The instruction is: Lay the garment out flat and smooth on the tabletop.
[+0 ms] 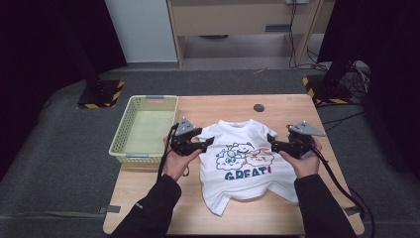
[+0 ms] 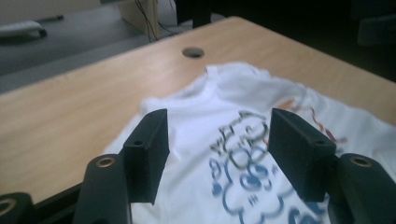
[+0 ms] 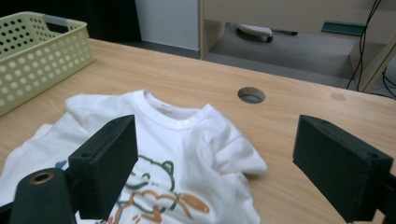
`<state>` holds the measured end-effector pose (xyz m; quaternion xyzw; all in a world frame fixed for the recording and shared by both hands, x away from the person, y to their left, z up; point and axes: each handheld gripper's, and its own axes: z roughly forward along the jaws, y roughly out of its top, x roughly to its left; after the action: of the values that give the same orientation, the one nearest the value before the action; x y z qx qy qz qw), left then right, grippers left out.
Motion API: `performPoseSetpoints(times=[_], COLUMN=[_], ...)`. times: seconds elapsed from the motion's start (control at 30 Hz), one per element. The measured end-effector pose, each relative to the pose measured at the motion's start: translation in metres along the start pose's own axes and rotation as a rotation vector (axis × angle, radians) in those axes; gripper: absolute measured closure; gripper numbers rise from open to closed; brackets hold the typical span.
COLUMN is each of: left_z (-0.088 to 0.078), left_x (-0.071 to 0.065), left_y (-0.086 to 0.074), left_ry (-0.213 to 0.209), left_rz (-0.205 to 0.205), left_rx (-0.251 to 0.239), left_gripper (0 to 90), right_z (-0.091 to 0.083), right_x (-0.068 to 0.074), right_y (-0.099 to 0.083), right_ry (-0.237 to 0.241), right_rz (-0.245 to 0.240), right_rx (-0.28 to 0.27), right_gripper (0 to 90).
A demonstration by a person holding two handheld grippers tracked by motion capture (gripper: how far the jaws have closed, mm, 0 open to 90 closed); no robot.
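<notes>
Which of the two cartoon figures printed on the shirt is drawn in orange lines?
The figure nearer the right gripper on the white T-shirt. Its outline is orange, while its neighbour toward the left gripper is blue and green.

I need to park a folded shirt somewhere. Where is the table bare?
Bare wood runs along the far edge around the round hole, and along the near edge below the T-shirt. The yellow basket is empty. The middle is crowded by both grippers.
</notes>
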<state>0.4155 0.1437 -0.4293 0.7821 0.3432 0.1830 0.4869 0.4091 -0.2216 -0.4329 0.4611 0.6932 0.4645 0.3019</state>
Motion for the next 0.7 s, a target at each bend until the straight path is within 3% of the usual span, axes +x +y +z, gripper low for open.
performPoseSetpoints(times=[0.17, 0.33, 0.47, 0.57, 0.7], left_z=[-0.014, -0.024, -0.029, -0.031, -0.033], left_x=[-0.004, -0.013, -0.023, -0.026, -0.029], left_y=[-0.021, -0.032, -0.039, -0.047, -0.062], left_ry=[-0.005, -0.04, -0.046, -0.055, -0.072], left_rz=[-0.013, -0.06, -0.059, -0.079, -0.083], left_rx=[0.061, 0.056, 0.077, 0.106, 0.126], left_gripper=[33.2, 20.5, 9.6, 5.7, 7.9], right_z=[-0.012, -0.024, -0.034, -0.041, -0.049], right_x=[0.003, 0.007, 0.007, 0.006, 0.006], right_y=[-0.017, -0.03, -0.042, -0.05, -0.058], right_ry=[0.011, 0.02, 0.033, 0.027, 0.037], right_rz=[-0.022, -0.039, -0.024, -0.028, -0.02], right_rx=[0.018, 0.026, 0.037, 0.045, 0.062], right_gripper=[10.7, 11.6, 11.8, 11.8, 11.8])
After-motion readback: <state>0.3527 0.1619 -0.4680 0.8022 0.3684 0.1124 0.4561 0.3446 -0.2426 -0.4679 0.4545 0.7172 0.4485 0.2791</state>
